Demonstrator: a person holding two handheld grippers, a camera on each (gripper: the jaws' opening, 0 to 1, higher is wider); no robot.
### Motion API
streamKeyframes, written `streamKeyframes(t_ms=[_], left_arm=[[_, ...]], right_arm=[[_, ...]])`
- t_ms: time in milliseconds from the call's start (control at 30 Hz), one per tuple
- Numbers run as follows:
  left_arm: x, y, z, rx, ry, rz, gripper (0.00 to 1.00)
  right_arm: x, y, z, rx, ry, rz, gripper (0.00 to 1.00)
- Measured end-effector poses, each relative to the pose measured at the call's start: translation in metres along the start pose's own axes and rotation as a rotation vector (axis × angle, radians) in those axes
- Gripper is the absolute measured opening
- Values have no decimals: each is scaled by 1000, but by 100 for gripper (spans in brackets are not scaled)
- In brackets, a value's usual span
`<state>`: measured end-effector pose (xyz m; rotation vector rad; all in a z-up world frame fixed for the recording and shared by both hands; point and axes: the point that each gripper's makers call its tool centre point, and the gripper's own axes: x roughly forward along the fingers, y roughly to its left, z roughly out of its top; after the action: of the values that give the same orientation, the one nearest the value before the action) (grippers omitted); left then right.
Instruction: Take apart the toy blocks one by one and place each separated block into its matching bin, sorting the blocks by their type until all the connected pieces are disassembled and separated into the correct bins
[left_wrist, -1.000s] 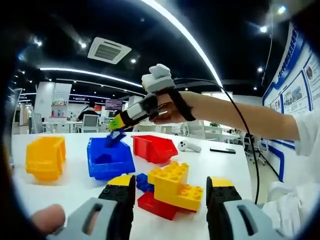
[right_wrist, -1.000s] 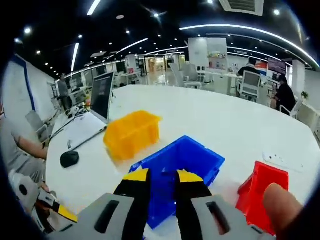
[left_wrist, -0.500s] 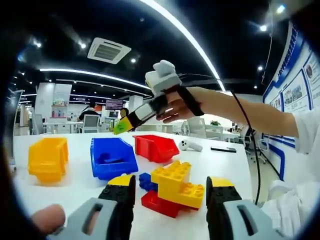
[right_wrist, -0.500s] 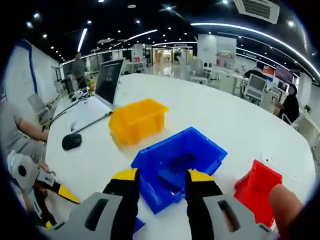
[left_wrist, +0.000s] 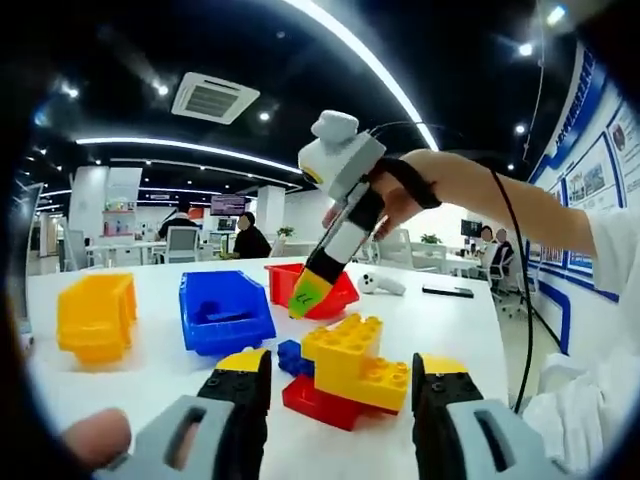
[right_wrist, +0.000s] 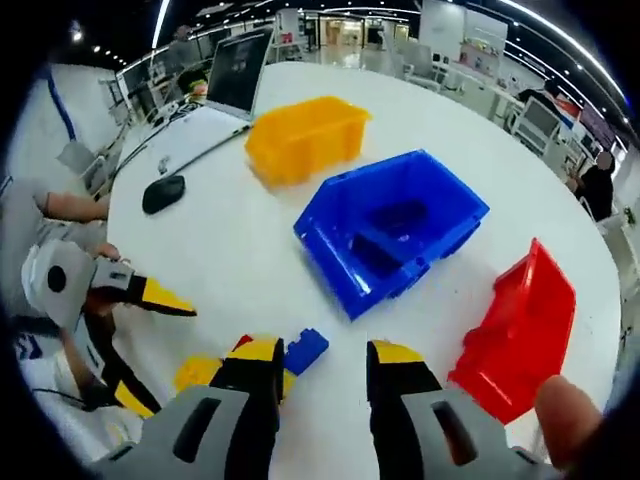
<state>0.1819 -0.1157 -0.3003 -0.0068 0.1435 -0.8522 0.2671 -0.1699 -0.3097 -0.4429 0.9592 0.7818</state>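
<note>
Right gripper (right_wrist: 318, 362): your jaws spread, empty, tipped down toward the block cluster (left_wrist: 347, 372) for the next pull. Left gripper (left_wrist: 340, 372): wide, bracketing that cluster without touching. Blue bin (right_wrist: 392, 228), yellow bin (right_wrist: 305, 137), red bin (right_wrist: 521, 330) stand nearby on the table (right_wrist: 230, 250)

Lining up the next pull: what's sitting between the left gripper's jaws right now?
In the left gripper view, the left gripper stands open around the block cluster: two yellow blocks stacked on a red block, a blue block at the side.
</note>
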Motion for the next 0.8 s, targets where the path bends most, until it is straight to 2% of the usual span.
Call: streamKeyframes(t_ms=[200, 800], left_arm=[[0, 0, 0, 1, 2, -1, 57], [3, -10, -6, 12, 23, -33, 56]], right_arm=[[7, 4, -11, 93, 29, 58, 32], [42, 9, -24, 148, 107, 82, 30]])
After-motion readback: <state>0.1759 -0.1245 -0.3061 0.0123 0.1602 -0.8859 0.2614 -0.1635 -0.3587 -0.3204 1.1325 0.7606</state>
